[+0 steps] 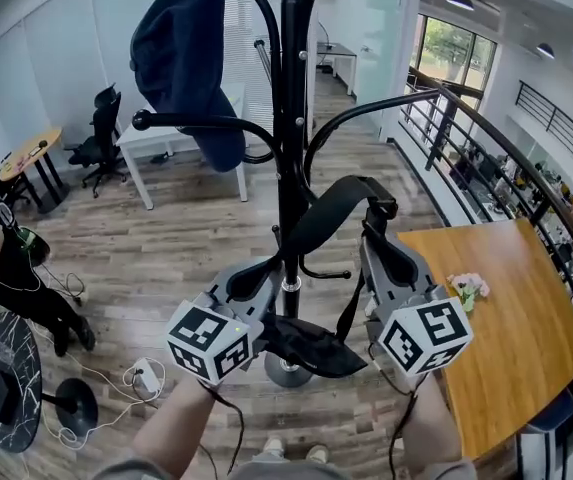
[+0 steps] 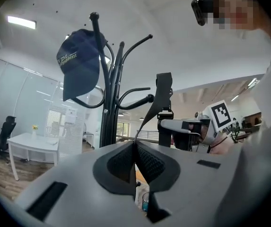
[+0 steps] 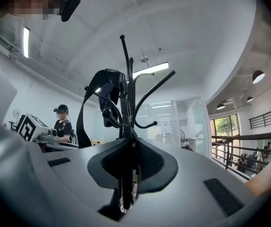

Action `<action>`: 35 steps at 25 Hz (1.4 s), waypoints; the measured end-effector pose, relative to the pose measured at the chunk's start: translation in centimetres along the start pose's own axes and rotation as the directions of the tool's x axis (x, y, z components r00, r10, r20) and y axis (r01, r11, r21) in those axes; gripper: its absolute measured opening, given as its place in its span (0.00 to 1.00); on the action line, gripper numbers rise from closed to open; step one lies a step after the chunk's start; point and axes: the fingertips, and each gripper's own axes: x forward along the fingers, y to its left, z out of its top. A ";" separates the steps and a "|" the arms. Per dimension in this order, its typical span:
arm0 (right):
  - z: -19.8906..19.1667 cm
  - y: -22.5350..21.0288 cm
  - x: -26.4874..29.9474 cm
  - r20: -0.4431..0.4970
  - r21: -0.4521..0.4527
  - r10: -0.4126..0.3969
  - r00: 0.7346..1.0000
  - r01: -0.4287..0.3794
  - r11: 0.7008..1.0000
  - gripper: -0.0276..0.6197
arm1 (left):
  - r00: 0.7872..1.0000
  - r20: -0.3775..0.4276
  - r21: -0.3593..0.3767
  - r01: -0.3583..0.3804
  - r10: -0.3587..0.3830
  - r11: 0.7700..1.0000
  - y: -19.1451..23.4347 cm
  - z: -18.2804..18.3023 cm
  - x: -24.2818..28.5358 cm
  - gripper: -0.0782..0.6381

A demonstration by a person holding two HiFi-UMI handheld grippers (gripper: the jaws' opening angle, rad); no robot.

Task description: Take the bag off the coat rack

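You have your left gripper and right gripper both pinched tight on the strap of the bag, which hangs low against the coat rack pole, so carrying it clear seems all that's left.

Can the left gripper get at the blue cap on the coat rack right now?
Probably not: the left gripper is shut on the bag strap, and the cap hangs higher up the coat rack.

The left gripper and right gripper are grey with black-and-white marker cubes.
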 end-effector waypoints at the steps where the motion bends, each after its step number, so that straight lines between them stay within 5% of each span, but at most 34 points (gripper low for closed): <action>1: 0.8 -0.2 -0.6 0.013 -0.010 -0.003 1.000 0.003 1.000 0.12 | 1.000 0.008 0.006 0.009 -0.009 1.000 -0.5 0.7 0.0 0.13; 10: 5.3 -2.8 -6.8 0.037 -0.081 -0.095 0.995 0.097 0.992 0.12 | 0.994 0.021 0.086 0.103 -0.105 0.991 -5.6 4.5 1.5 0.13; 19: 3.3 -6.5 -16.2 -0.001 -0.108 -0.273 0.962 0.272 0.956 0.12 | 0.957 -0.020 0.042 0.291 -0.291 0.956 -12.3 1.3 5.4 0.13; 24: 1.2 -7.3 -21.1 -0.028 -0.084 -0.387 0.922 0.383 0.920 0.12 | 0.923 -0.033 -0.033 0.383 -0.384 0.923 -15.8 -1.3 6.6 0.13; 35: -6.4 -9.0 -29.9 -0.199 -0.037 -0.562 0.803 0.567 0.823 0.12 | 0.823 -0.207 -0.090 0.523 -0.530 0.848 -23.5 -9.7 8.2 0.13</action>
